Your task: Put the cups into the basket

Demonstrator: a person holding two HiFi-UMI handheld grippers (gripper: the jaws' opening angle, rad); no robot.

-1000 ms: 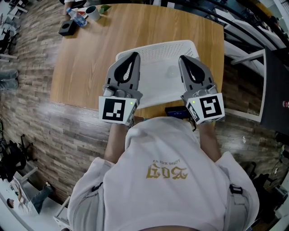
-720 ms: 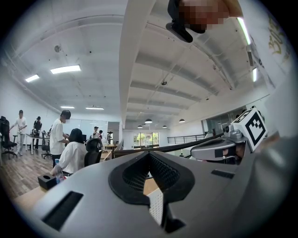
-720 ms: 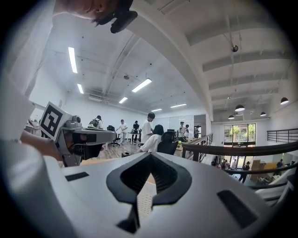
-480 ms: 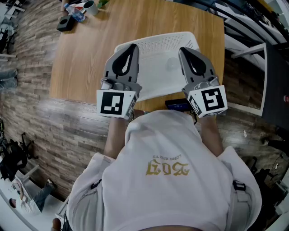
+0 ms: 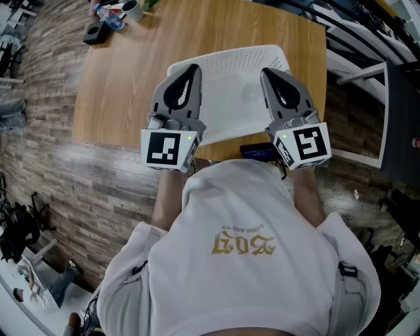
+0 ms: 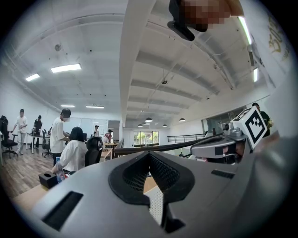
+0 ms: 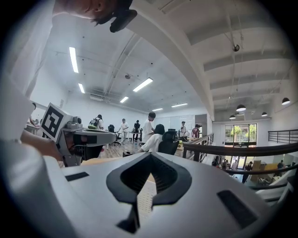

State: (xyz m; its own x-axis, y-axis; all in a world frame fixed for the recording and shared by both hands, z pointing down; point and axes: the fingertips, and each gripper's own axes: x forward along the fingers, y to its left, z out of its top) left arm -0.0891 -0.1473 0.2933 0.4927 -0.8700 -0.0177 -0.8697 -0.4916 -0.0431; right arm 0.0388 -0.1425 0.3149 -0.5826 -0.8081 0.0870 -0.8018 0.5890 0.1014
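In the head view a white perforated basket [image 5: 230, 58] lies on the wooden table [image 5: 131, 85] just in front of the person. A faint, clear round shape [image 5: 249, 92] rests inside it, possibly a cup; I cannot tell for sure. My left gripper [image 5: 191, 69] hovers over the basket's left side, and my right gripper [image 5: 268, 73] over its right side. Both are shut and hold nothing. In the gripper views the left gripper [image 6: 149, 153] and right gripper [image 7: 150, 155] point up at the room, jaws touching at the tips. A white mug [image 5: 132, 9] stands at the table's far left corner.
A black box [image 5: 96, 33] and a small bottle [image 5: 113, 21] sit by the mug. A dark blue flat object [image 5: 257, 152] lies at the table's near edge. A white frame and dark chair [image 5: 394, 125] stand to the right. Several people are in the room behind.
The whole head view has slid slightly up the picture since a second ago. Both grippers stay shut in the same places over the basket.
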